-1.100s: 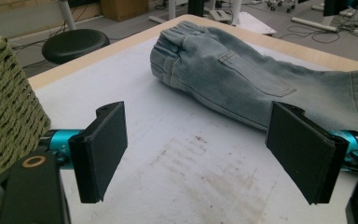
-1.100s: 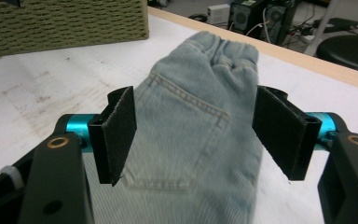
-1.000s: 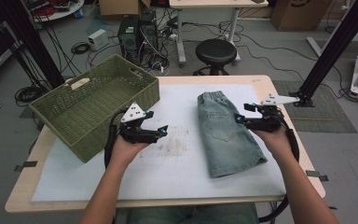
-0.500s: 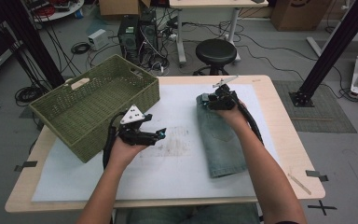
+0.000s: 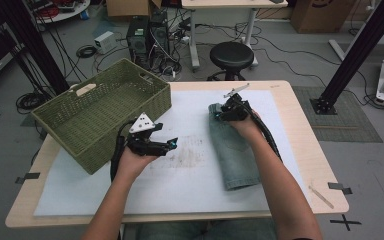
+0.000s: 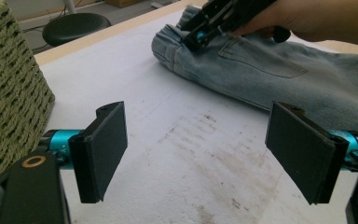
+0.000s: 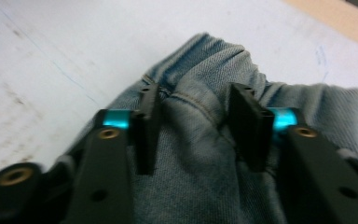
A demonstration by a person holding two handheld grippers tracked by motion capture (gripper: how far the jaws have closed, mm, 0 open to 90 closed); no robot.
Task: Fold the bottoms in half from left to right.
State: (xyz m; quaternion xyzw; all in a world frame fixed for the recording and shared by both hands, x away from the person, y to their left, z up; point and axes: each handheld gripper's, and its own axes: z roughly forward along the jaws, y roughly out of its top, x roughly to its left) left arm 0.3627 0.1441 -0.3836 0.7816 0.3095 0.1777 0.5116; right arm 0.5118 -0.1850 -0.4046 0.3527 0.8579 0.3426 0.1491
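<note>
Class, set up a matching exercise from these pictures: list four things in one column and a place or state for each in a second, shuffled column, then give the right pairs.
1 basket
2 denim shorts
3 left gripper
4 right gripper

a jaws wide apart, nothing between them
b on the table's left part
c jaws astride a bunched fold of denim
d lying folded on the white mat

Pairs: 1-b, 2-d, 3-a, 4-c

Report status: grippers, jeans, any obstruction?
Left gripper open, nothing between. Right gripper astride bunched denim shorts, far end, jaws just opening. Green basket aside; nothing in the way.
</note>
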